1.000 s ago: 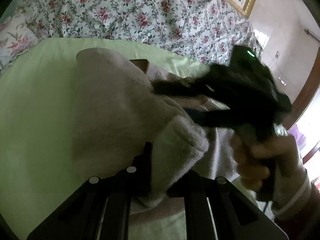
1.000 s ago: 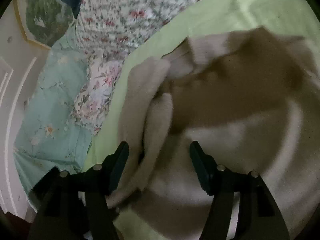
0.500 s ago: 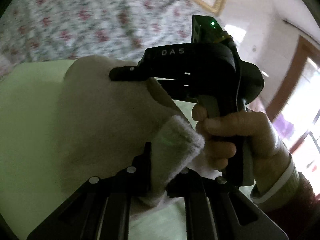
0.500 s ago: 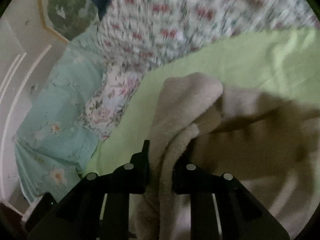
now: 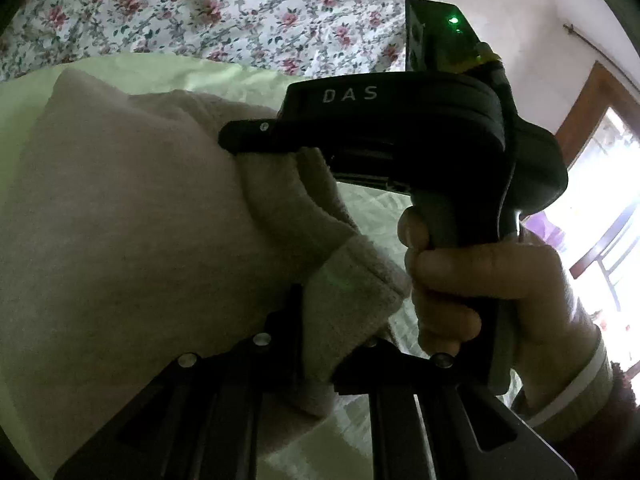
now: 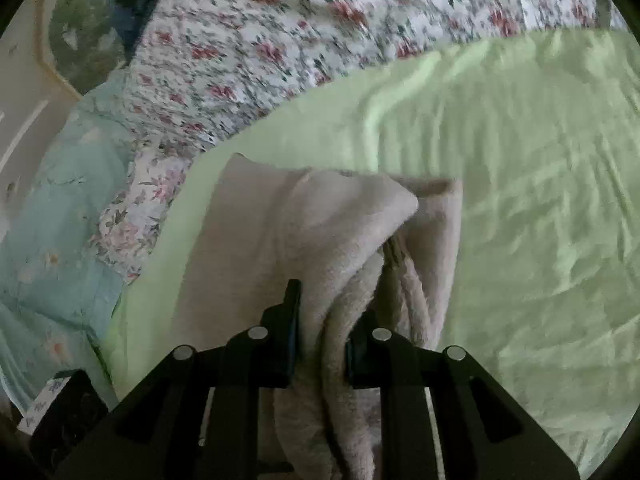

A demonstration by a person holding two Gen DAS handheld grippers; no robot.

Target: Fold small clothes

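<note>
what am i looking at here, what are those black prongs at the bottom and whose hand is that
No robot here: a person holds a hand-operated gripper in each hand, each with a wide-angle camera looking along its two black fingers.

The left gripper's camera shows its own fingers, the left gripper, pinching a cuff of a beige fleece garment. Beyond it is the person's right hand around the handle of the right gripper, which bites the same garment.

The right gripper's camera shows that gripper shut on a bunched fold of the garment.

Below lies a light green sheet on a bed, with a floral quilt behind.
</note>
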